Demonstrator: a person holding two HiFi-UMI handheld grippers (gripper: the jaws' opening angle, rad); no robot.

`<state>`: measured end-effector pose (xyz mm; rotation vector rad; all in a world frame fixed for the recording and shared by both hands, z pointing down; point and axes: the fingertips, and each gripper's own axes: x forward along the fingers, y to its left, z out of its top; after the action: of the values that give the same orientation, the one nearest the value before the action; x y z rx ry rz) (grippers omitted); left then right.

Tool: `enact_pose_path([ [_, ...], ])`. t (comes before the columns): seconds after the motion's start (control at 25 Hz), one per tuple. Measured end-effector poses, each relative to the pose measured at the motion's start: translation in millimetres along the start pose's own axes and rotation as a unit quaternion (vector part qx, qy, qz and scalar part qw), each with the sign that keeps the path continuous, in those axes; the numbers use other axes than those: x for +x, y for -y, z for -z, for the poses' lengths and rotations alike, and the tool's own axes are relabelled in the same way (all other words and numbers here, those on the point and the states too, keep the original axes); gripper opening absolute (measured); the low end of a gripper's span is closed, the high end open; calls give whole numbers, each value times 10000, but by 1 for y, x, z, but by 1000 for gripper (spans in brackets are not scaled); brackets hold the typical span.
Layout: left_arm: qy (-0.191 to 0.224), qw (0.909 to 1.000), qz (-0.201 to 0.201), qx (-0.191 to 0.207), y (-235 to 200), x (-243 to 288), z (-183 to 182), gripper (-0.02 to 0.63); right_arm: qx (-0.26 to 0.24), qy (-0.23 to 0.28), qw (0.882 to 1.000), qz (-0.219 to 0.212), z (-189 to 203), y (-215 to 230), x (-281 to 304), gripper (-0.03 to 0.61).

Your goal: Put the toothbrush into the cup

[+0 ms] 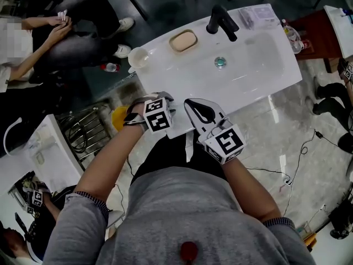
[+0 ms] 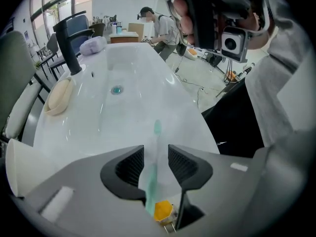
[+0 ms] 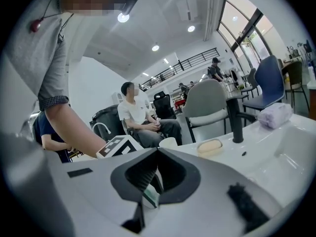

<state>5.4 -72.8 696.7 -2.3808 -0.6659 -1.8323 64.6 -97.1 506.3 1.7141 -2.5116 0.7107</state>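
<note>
**Toothbrush lies between the open left jaws; cup waits at the far-left corner**

The person's grey shirt (image 1: 182,214) and bare forearms fill the bottom of the head view. Both grippers hang just off the near-left corner of the white worktop (image 1: 182,90).

The left gripper (image 2: 156,157) has its jaws set apart. The toothbrush (image 2: 150,181) runs lengthwise through the gap, its pale green handle reaching back towards the gripper's body. Its head points out along the near edge of the worktop. A sliver of space shows on either side of the handle, so neither pad looks pressed against it, though the toothbrush is blurred.

The right gripper (image 3: 158,151) is closed, with its jaw tips meeting. A small white and green piece (image 3: 148,197) sits in the hollow behind the tips, and I cannot tell what it is. This gripper faces the marker cube (image 3: 118,144) on the left gripper, close by.

The cup (image 1: 138,57) stands upright on the far-left corner of the worktop, well apart from the toothbrush. A bar of soap (image 1: 183,40) rests near it along the far edge. The black tap (image 1: 222,21) rises at the middle of that edge. The drain (image 1: 220,62) sits in the basin in front of the tap.

Beyond the left end of the worktop, a seated person (image 1: 66,32) rests their hands together.
</note>
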Motion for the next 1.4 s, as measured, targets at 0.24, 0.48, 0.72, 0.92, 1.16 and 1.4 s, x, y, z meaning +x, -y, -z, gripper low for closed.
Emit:
enact_pose_path([
  [0.24,-179,9997,-29,150,-4,2,-1,157,47,30,10000,44,-2,3,-5,14],
  [0.48,-352,9990,-108,238,-3,4,-1,146,76,60,9999,57,-3,5,-5,14],
  [0.72,-391,9989,-158,200,-2,4,-3,105,86,87,9999,20,-7,5,-4,14],
  [0.92,-412,9989,-143,174,1,5,-4,48,111,90,9999,4,-6,6,-3,14],
  [1.16,-314,9992,-212,86,2,5,-4,37,98,78,9999,-12,-7,6,-3,14],
  [1.4,-69,9993,-331,-153,4,-1,-6,34,11,81,10000,-49,-12,4,-7,14],
])
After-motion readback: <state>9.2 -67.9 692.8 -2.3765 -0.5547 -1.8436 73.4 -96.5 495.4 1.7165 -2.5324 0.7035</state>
